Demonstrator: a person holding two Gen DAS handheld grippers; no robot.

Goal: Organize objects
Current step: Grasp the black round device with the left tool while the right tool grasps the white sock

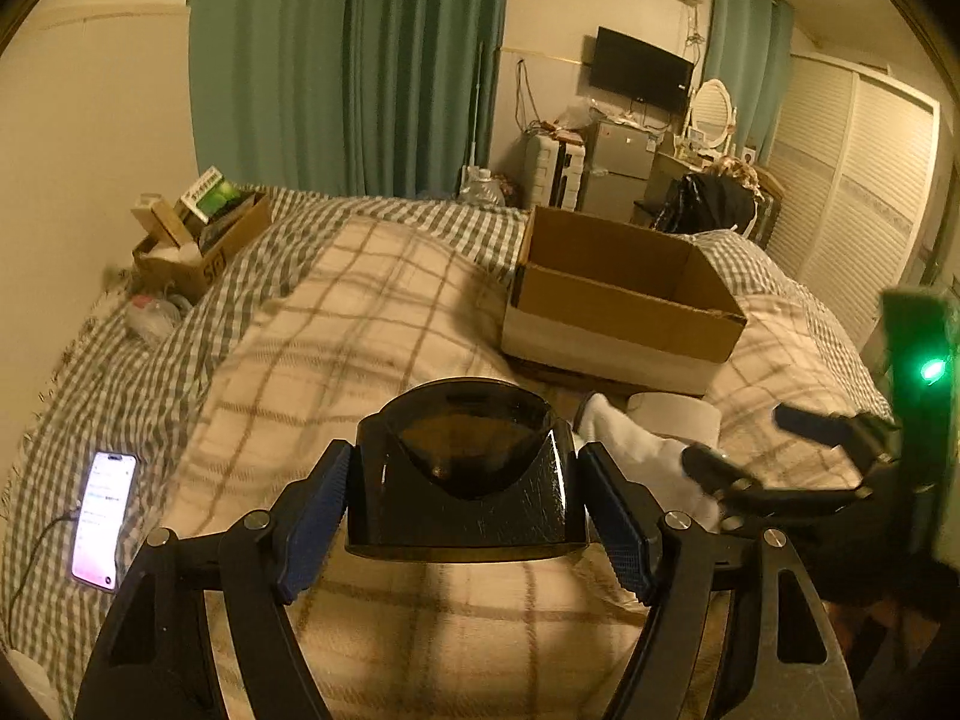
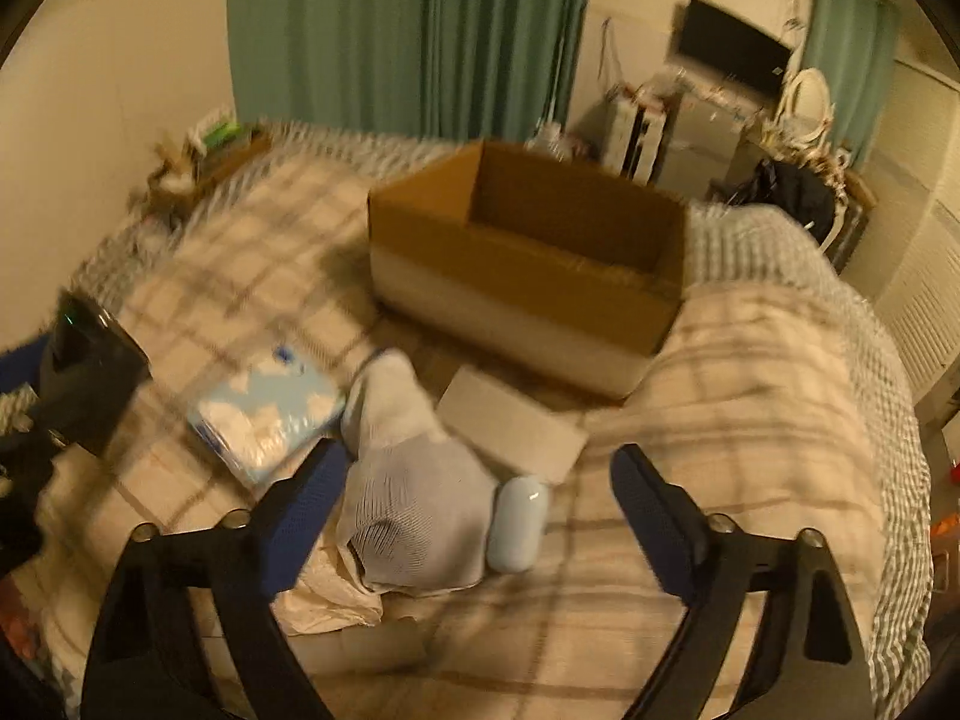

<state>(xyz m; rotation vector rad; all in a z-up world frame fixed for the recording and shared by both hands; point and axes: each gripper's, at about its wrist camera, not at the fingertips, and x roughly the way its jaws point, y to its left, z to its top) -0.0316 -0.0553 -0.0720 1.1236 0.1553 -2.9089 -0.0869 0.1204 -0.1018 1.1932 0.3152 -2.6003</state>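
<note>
The left gripper (image 1: 465,507) has its jaws closed on a dark container (image 1: 462,468); the right gripper (image 2: 480,510) stands wide open over a white sock (image 2: 414,498); the cardboard box (image 2: 522,276) behind shows nothing inside.

- The small cardboard box (image 1: 201,252), at the far left corner of the bed (image 1: 372,312), carries dark printed letters on its side; they look like "S" followed by two or three more characters, but the angle and blur keep them from being read with certainty.
- The green-and-white packet (image 1: 211,189) standing in that box has a line of print along its white edge, too small to make out.
- The phone (image 1: 103,519), lying on the bed's near left side, shows a lit screen with rows of text, none legible.
- The television (image 1: 639,69), on the wall beyond the bed, has a tiny mark at its lower edge, unreadable.
</note>
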